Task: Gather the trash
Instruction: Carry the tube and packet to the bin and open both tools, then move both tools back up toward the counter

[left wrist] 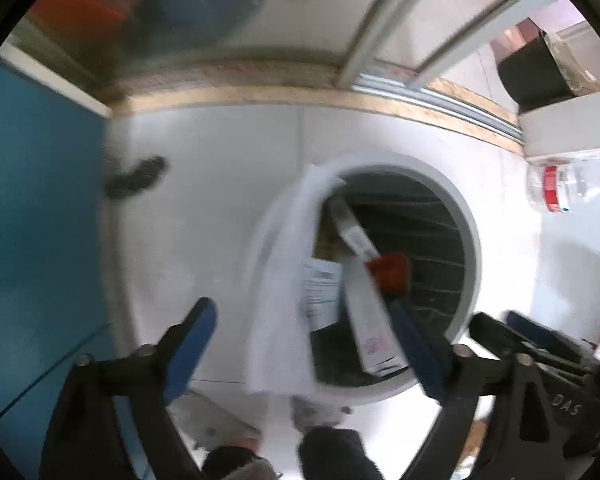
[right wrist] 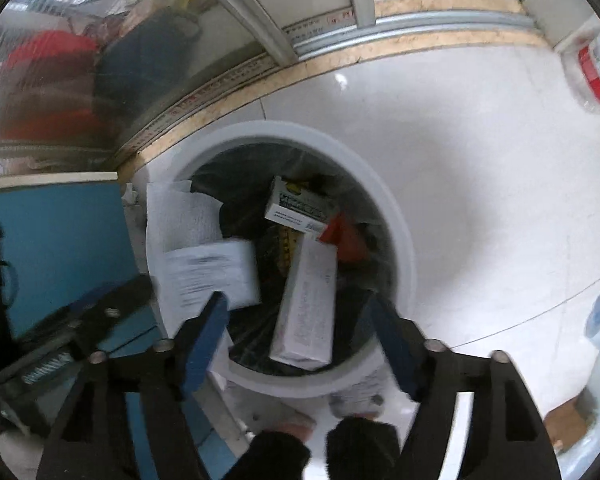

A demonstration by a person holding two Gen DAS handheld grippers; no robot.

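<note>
The glossy white tiled floor (right wrist: 480, 200) lies open to the right of the bin; on the left a blue panel (left wrist: 40, 220) stands near the bin's rim, and a pale wooden threshold strip with a metal door track (right wrist: 380, 46) bounds the far side.

The round white-rimmed waste bin (right wrist: 396, 216), lined with a dark bag, sits directly below both grippers. A white paper sheet (left wrist: 284, 280) drapes over its left rim edge, blurred. A long white carton (right wrist: 306, 304) lies tilted inside the bin, with a smaller printed box (right wrist: 296, 208) and a red piece (right wrist: 346, 236) beyond it.

The left gripper (left wrist: 300, 344) has its blue-padded jaws spread wide, with the sheet between them but not pinched. The right gripper (right wrist: 300, 336) is likewise spread wide, gripping nothing, with the carton below its gap.

A clear plastic bottle with a red label (left wrist: 568, 188) lies on the floor well apart, to the right.
</note>
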